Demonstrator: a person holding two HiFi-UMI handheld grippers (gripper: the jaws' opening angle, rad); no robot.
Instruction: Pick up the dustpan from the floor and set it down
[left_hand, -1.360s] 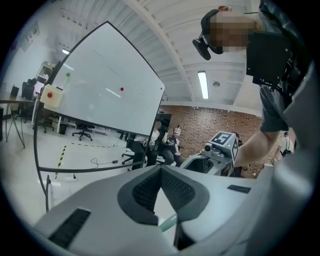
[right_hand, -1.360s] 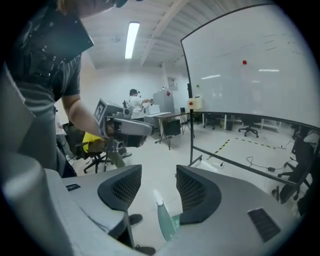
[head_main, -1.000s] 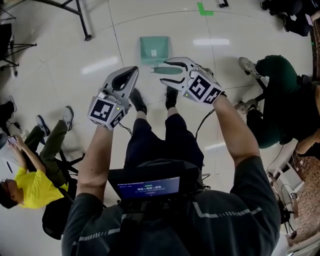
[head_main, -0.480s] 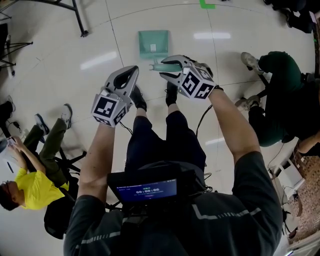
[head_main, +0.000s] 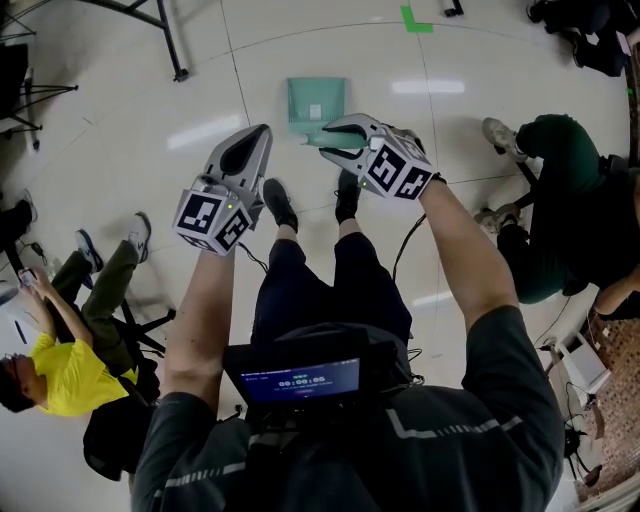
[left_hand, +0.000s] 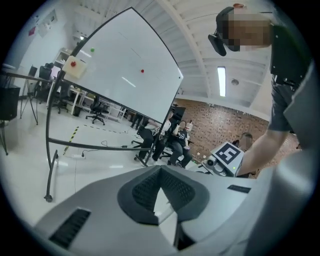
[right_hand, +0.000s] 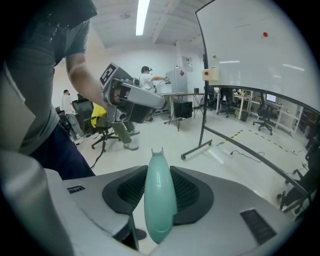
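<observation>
A pale green dustpan (head_main: 316, 101) lies on the white floor in front of my feet, with its handle pointing back toward me. My right gripper (head_main: 328, 134) reaches down over that handle. In the right gripper view the green handle (right_hand: 160, 200) stands between the two dark pads of the right gripper (right_hand: 159, 175); the jaws are closing and both pads touch it. My left gripper (head_main: 262, 132) hovers to the left of the dustpan, apart from it. In the left gripper view the left gripper (left_hand: 161, 170) is shut, with nothing between its pads.
A whiteboard stand's leg (head_main: 170, 45) crosses the floor at the upper left. One person in yellow (head_main: 65, 370) sits at the left, and another in dark green (head_main: 560, 180) sits at the right. A green tape mark (head_main: 412, 18) lies beyond the dustpan.
My right gripper's jaws have narrowed from wide open onto the dustpan handle and sunk a little. The left gripper has shifted slightly.
</observation>
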